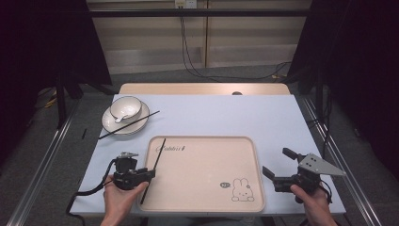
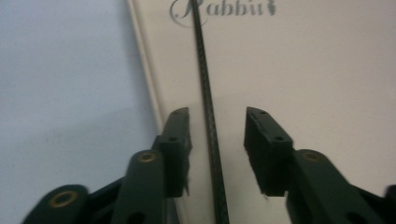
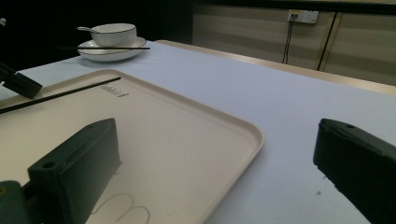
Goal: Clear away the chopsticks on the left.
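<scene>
Left gripper (image 2: 217, 154) straddles a black chopstick (image 2: 208, 116) lying on the beige tray (image 1: 207, 188), jaws apart and not touching it. Right gripper (image 1: 277, 165) hovers open over the table (image 1: 226, 113), beside the tray's right edge.

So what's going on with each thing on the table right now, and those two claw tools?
Left gripper: open, jaws either side of a chopstick.
Right gripper: open, holding nothing.
Chopstick on tray: lying along the tray's left side.
Second chopstick: resting across the plate.
Bowl: upright on the plate, spoon inside.
Tray: flat on the table.
</scene>
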`<control>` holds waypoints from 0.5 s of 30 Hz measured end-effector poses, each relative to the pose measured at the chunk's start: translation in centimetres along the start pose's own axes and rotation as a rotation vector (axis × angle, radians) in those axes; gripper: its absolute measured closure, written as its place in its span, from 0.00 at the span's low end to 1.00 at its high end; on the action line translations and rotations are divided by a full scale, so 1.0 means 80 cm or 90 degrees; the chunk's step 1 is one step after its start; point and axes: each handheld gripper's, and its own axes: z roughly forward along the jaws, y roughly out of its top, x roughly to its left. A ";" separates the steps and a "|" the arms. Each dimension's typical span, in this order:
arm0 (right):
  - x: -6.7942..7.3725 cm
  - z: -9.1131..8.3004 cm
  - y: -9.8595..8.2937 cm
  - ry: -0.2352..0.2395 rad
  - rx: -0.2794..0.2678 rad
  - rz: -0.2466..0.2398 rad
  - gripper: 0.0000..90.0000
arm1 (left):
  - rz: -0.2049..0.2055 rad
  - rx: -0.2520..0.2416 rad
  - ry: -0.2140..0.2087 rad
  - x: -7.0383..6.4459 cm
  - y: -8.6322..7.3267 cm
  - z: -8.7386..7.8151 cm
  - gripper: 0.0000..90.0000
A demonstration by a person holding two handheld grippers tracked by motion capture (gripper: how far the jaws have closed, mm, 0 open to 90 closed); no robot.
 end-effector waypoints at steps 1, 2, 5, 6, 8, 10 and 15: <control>0.000 0.000 0.000 -0.001 0.000 0.001 0.00 | 0.008 -0.006 -0.005 0.000 0.001 -0.002 0.59; -0.001 0.000 0.000 0.001 0.000 -0.002 0.00 | 0.012 -0.014 -0.011 0.001 0.001 -0.005 0.53; 0.000 0.000 0.000 -0.002 -0.003 -0.002 0.00 | 0.044 -0.037 -0.019 0.004 0.003 -0.014 0.45; 0.000 -0.001 0.000 0.000 -0.002 -0.003 0.00 | 0.053 -0.053 -0.025 0.005 0.003 -0.018 0.41; 0.000 0.000 0.000 -0.002 -0.002 -0.003 0.00 | 0.077 -0.072 -0.034 0.007 0.004 -0.025 0.34; 0.000 0.000 0.000 -0.002 -0.003 -0.002 0.00 | 0.097 -0.094 -0.051 0.008 0.005 -0.030 0.27; 0.000 0.000 0.000 -0.003 -0.003 -0.002 0.00 | 0.150 -0.117 -0.071 0.017 0.011 -0.041 0.21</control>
